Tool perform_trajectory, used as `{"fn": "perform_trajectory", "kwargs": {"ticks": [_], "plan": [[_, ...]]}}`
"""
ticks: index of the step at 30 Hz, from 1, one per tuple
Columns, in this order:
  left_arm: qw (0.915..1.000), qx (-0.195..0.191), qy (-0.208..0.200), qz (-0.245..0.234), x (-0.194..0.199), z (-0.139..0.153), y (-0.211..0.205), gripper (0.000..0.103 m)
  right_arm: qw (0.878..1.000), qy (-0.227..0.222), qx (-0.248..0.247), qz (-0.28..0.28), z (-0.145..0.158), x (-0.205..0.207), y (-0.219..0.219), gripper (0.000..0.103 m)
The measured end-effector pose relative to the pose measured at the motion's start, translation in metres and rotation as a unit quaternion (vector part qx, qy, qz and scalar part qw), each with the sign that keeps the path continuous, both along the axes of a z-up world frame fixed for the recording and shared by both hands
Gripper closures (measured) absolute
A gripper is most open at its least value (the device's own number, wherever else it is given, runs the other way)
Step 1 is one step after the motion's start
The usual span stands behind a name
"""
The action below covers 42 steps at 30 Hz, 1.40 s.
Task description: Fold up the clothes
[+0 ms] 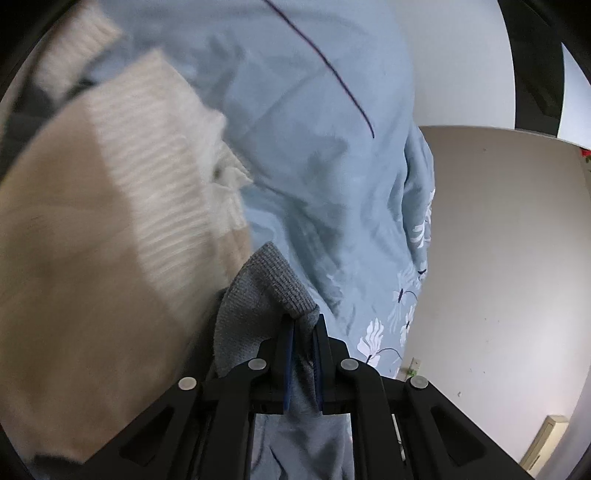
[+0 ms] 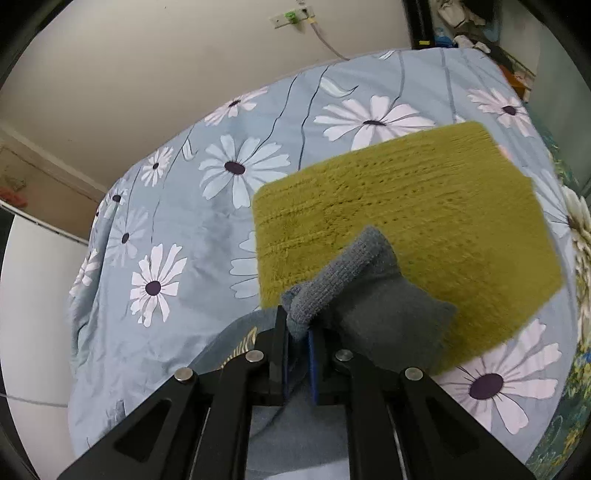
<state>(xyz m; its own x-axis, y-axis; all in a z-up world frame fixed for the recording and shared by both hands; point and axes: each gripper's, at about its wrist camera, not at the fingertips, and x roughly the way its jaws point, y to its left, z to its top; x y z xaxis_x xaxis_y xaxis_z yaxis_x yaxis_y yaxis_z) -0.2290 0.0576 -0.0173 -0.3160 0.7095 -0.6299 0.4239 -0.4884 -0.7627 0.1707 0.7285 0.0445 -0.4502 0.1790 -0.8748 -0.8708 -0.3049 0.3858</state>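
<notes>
A grey knit garment [image 1: 258,288] is pinched at one corner between the blue pads of my left gripper [image 1: 303,326], which is shut on it. Another bunched corner of the grey knit garment [image 2: 369,291] sits between the pads of my right gripper [image 2: 298,328], which is shut on it too. The cloth hangs back under both grippers. Left of the left gripper lies a cream and beige ribbed sweater [image 1: 110,221], blurred. Beyond the right gripper a folded olive-green knit [image 2: 424,221] lies flat on the bed.
A blue flowered bedspread [image 2: 166,184] covers the bed and drops off at its edge [image 1: 413,258] toward a plain wall [image 1: 498,240]. A wall socket [image 2: 290,17] with a cable is behind the bed. Clutter [image 2: 469,22] stands at the far right corner.
</notes>
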Motion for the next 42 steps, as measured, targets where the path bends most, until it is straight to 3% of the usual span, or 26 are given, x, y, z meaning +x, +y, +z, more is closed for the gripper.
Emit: {"fn": "perform_trajectory", "kwargs": {"ticks": [3,4,6,12,15,20,24,29,42], "plan": [[0.9998,0.005,0.009,-0.017,-0.004,-0.005,0.007,0.090,1.000,0.005,0.002,0.018,-0.004,-0.009,0.002,0.087],[0.9996,0.008,0.015,-0.021,-0.002,-0.004,0.008,0.088,0.999,0.015,0.006,0.028,-0.001,-0.009,0.002,0.079],[0.9989,0.016,0.028,-0.033,0.003,0.004,0.009,0.076,0.998,0.034,0.014,0.042,0.006,-0.007,0.000,0.067],[0.9891,0.021,0.110,-0.095,0.041,0.048,0.004,0.041,0.991,0.102,0.052,0.067,0.037,0.031,-0.023,0.062],[0.9827,-0.019,0.141,-0.119,0.073,0.060,-0.010,0.039,0.988,0.115,0.062,0.077,0.041,0.059,-0.041,0.058],[0.9781,-0.084,0.136,-0.133,0.099,0.044,-0.023,0.037,0.989,0.110,0.046,0.088,0.020,0.093,-0.060,0.057],[0.9793,-0.067,0.127,-0.142,0.093,0.028,-0.007,0.037,0.989,0.116,0.031,0.090,0.004,0.101,-0.068,0.057],[0.9698,-0.122,0.142,-0.157,0.073,0.020,0.031,0.037,0.990,0.117,0.002,0.075,-0.020,0.106,-0.069,0.050],[0.9681,-0.157,0.131,-0.144,0.048,0.009,0.053,0.042,0.983,0.179,-0.021,0.026,-0.046,0.091,-0.045,0.050]]}}
